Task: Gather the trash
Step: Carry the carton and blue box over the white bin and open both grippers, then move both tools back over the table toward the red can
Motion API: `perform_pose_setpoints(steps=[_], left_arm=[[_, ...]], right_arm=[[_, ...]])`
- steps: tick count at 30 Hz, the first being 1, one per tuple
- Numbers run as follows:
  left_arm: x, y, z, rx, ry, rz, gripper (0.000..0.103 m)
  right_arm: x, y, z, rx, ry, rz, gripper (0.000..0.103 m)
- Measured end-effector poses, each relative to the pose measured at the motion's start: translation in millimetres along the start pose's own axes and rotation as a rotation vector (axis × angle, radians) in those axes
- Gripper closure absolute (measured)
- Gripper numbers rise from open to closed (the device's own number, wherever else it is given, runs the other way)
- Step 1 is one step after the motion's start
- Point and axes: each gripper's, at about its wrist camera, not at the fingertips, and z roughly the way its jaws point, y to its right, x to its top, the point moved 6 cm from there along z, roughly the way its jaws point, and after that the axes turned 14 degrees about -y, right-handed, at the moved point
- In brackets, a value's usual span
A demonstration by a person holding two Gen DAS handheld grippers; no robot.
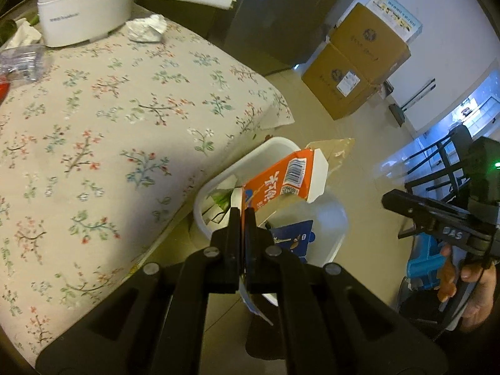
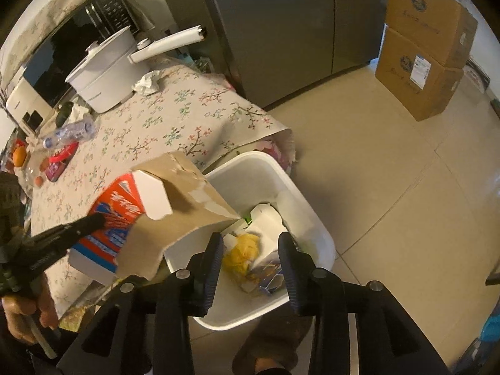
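A: Where is the trash right now?

B: The left gripper has its fingers pressed together on a flattened orange-and-white carton, pinching it by a lower edge. The carton hangs above the white bin, which stands on the tiled floor just beside the corner of the tabletop with its flowered cloth.

A: And the other one?

B: The right gripper hovers over the bin with its fingers parted, nothing between them. Through the gap you look straight down onto a crumpled yellow wrapper and white paper scraps lying inside the bin.

A: Anything attached to the carton?

B: A torn brown cardboard flap spreads out from its open end, partly over the bin's rim in the right wrist view.

A: What remains on the tabletop?

B: A crumpled white tissue lies near the white electric pot with the long handle. Farther along lie a clear plastic bottle on its side and a red packet, well apart from the bin.

A: Anything else around?

B: Two stacked cardboard boxes sit on the floor against the far wall.
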Motion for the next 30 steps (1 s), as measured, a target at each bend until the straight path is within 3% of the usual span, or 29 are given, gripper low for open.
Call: perform_pose_setpoints(steps=[6, 8, 9, 10, 15, 24, 30], left_arm=[[8.5, 3.2, 11.7, -0.067, 0.027, 0.018, 0.098], [10.9, 2.5, 10.6, -0.069, 0.035, 0.017, 0.084], [11.5, 1.1, 6.6, -0.067, 0.049, 0.016, 0.069], [12.8, -0.3, 3.6, -0.059, 0.061, 0.018, 0.059], [13.0, -14.4, -12.8, -0.004, 0.099, 0.040, 0.054], [6.3, -73.4, -35.8, 0.102, 0.130, -0.007, 0.029], [4.3, -128.0, -65.3, 0.193, 0.169, -0.085, 0.018]], right_arm=[[1.5, 4.0, -0.8, -0.007, 0.010, 0.020, 0.059], [2.6, 3.1, -1.1, -0.009, 0.013, 0.019, 0.055], [3.4, 2.0, -1.8, -0.012, 0.016, 0.016, 0.055], [4.5, 0.4, -2.6, -0.015, 0.019, 0.013, 0.054], [9.6, -7.6, -4.2, -0.015, 0.030, 0.000, 0.052], [21.7, -37.8, 2.8, -0.010, 0.032, -0.032, 0.044], [39.8, -70.6, 12.3, -0.009, 0.048, -0.046, 0.032]])
